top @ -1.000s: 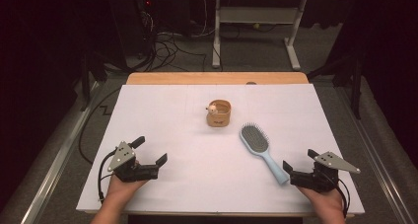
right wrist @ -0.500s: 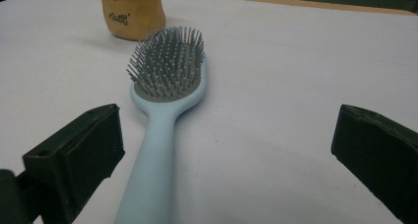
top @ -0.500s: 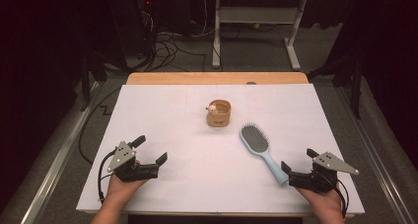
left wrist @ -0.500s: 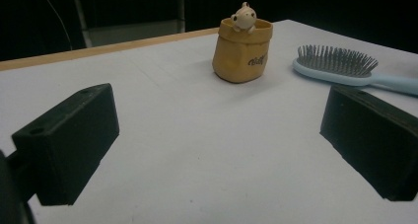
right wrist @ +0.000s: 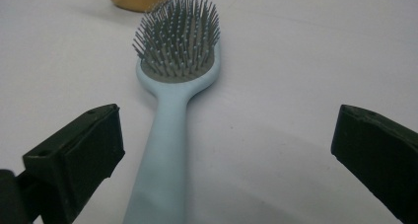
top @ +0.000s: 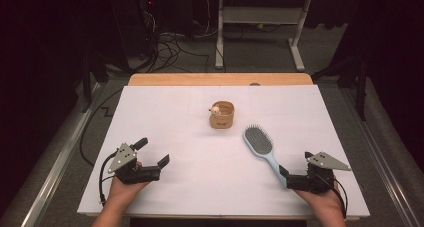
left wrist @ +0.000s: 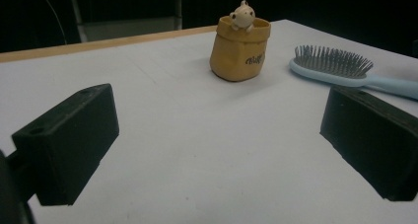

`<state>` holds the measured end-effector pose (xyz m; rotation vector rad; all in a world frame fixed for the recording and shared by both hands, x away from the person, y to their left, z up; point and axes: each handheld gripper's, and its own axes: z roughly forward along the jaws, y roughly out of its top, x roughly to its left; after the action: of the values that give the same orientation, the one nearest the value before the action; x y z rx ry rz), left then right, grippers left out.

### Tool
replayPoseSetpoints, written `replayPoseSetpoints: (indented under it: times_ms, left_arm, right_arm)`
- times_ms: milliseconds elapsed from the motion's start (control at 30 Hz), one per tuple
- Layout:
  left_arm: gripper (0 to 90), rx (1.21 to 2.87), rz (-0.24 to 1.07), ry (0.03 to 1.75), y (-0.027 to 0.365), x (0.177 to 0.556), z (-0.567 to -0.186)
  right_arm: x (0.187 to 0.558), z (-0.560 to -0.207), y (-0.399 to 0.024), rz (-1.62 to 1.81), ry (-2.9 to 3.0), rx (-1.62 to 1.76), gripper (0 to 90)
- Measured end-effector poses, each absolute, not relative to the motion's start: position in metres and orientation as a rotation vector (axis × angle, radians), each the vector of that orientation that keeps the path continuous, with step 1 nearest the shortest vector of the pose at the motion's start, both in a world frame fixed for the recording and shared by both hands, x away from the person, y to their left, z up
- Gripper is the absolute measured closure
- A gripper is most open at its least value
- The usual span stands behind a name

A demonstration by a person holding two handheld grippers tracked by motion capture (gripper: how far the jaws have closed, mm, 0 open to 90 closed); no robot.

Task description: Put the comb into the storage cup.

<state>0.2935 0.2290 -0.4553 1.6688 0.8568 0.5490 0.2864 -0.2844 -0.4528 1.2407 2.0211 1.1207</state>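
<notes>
A light blue hairbrush [top: 262, 148] lies bristles up on the white table cover [top: 190, 137], its handle pointing toward the front right. Behind it stands a small tan pouch [top: 222, 115] with a little cream figure [top: 215, 108] peeking over its rim. My right gripper [top: 296, 165] rests open at the front right, its jaws on either side of the end of the brush handle [right wrist: 165, 165] without touching it. At the front left my left gripper [top: 152, 152] sits open on the cover, nothing between its jaws, facing the pouch [left wrist: 240, 48] and the brush [left wrist: 340, 68].
A wooden table edge [top: 220, 79] shows beyond the white cover. Behind the table are cables [top: 170, 42] on the floor and a white metal stand [top: 260, 22]. Metal rails [top: 60, 162] run along both sides of the table.
The right gripper has edged slightly closer to the brush handle. The left gripper, the brush and the pouch stay where they were.
</notes>
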Motion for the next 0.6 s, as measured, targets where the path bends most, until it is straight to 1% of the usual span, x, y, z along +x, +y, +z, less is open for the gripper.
replayPoseSetpoints:
  times_ms: [333,600]
  left_arm:
    - [1.9,1.706,0.574,0.836,0.228,0.294,-0.457]
    - [1.9,1.705,0.573,0.826,0.226,0.293,-0.457]
  right_arm:
    - [0.296,-0.456,-0.274,0.989,2.142,1.276,0.5]
    - [0.3,-0.456,-0.269,0.905,2.219,1.279,0.5]
